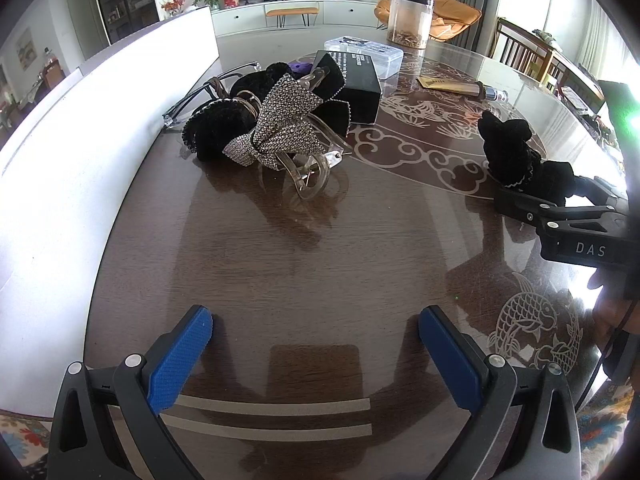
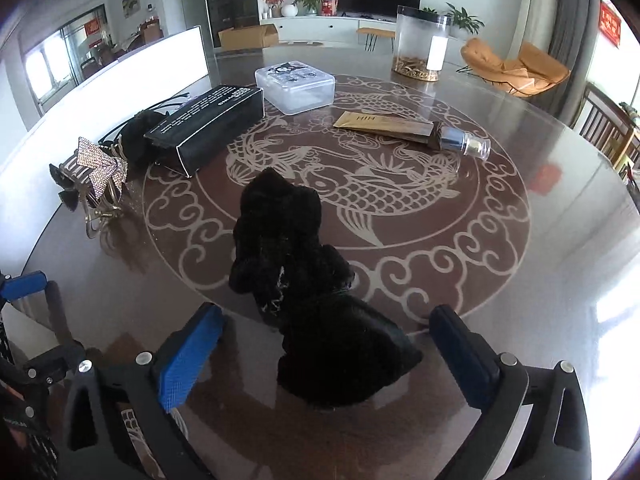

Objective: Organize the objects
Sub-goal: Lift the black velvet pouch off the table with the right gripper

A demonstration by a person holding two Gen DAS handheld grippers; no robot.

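A black velvet hair bow (image 2: 308,280) lies on the round table (image 2: 520,280), reaching in between the open fingers of my right gripper (image 2: 324,328); the pads do not touch it. It also shows in the left wrist view (image 1: 516,152), in front of the right gripper (image 1: 560,208). A pile of hair accessories sits at the table's left: a rhinestone bow (image 1: 280,120) on a clear claw clip (image 1: 308,172) and a black scrunchie (image 1: 216,132). The rhinestone bow also shows in the right wrist view (image 2: 102,168). My left gripper (image 1: 316,332) is open and empty over bare table.
A black box (image 2: 208,128), a clear plastic box (image 2: 296,86), a gold tube with a clear cap (image 2: 416,130) and a tall clear jar (image 2: 420,46) stand further back. Glasses (image 1: 200,88) lie beside a white board (image 1: 80,140) along the left edge.
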